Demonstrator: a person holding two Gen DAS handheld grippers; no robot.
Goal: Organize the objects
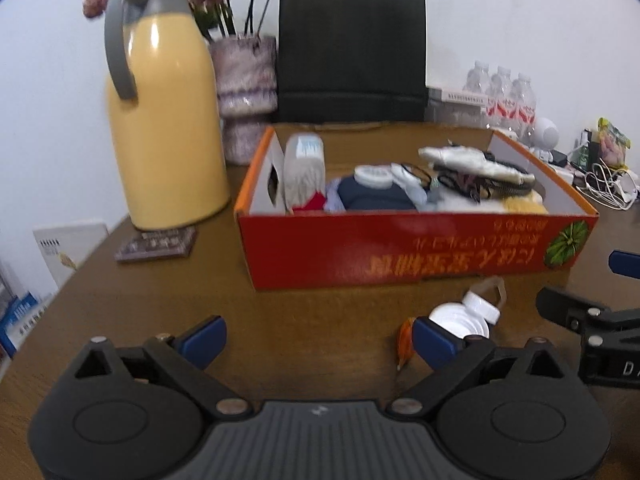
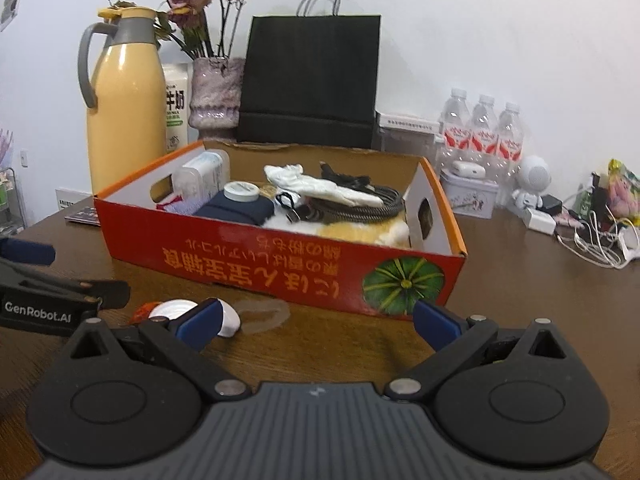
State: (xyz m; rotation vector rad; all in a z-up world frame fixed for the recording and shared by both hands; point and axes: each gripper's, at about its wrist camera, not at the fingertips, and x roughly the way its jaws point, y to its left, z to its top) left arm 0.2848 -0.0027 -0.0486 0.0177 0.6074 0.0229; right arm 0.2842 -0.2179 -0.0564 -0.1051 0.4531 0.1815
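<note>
A red cardboard box point(image 1: 400, 252) stands on the brown table, filled with several small items: a dark blue pouch point(image 1: 372, 196), a white round tin point(image 1: 374, 176), cables and a white cloth. It also shows in the right wrist view point(image 2: 256, 256). A small white lidded container point(image 1: 468, 316) with an orange wrapper lies on the table in front of the box, beside my left gripper's right fingertip; it also shows in the right wrist view point(image 2: 176, 310). My left gripper point(image 1: 316, 340) is open and empty. My right gripper point(image 2: 318, 322) is open and empty before the box.
A yellow thermos jug point(image 1: 164, 120), a flower vase point(image 1: 246, 92) and a black paper bag point(image 1: 352, 56) stand behind the box. Water bottles point(image 2: 484, 132), a white tin point(image 2: 468, 192), a small white robot figure point(image 2: 532, 184) and tangled cables point(image 2: 596, 240) are at the right. A dark coaster point(image 1: 156, 244) lies by the jug.
</note>
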